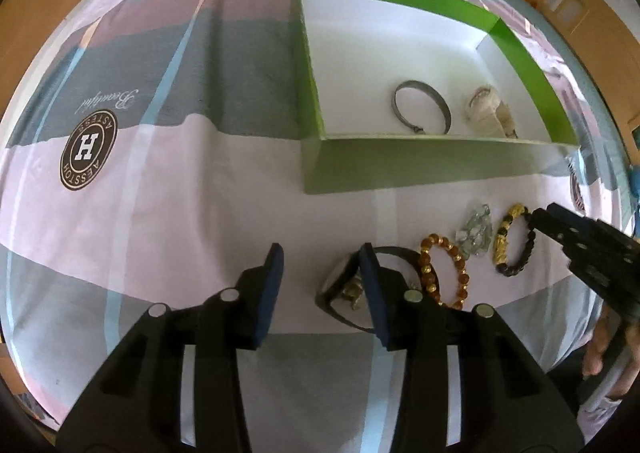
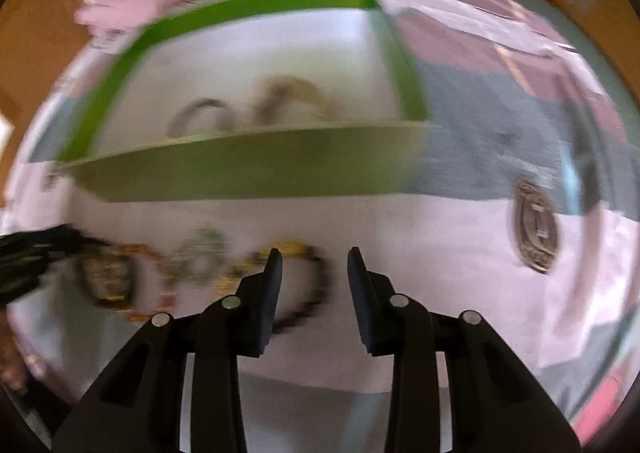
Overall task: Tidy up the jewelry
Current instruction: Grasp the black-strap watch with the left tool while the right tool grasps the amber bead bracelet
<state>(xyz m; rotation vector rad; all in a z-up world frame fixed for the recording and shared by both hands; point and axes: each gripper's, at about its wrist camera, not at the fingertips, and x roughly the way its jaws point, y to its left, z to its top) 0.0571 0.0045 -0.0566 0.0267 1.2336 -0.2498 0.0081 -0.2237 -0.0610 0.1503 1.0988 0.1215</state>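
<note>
— Nearest us, our left gripper (image 1: pixel 320 273) has its jaws spread and empty, with the watch (image 1: pixel 344 289) lying on the bed (image 1: pixel 180 181) just behind the right-hand jaw.

— And our right gripper (image 2: pixel 314 277)?

— Jaws spread too, nothing between them, low over the black-and-gold bracelet (image 2: pixel 296 285). That view is badly smeared, so we judge we are moving fast; we could overshoot, nudge the beads aside, or catch the sheet with them.

— What else is loose?

— The amber bracelet (image 1: pixel 444 273) and the clear pendant (image 1: pixel 476 233) sit close beside it, so we might drag a neighbour along.

— Further back?

— The green box (image 1: pixel 400 165) holds a metal bangle (image 1: pixel 422 107) and a pale piece (image 1: pixel 490 109). A clip on its near wall could shift it.

— Any writing?

— The round badge (image 1: pixel 89 151) has a big "H" and reads "AESSTON"; the script (image 1: pixel 108 101) above looks like "Beautiful".
</note>
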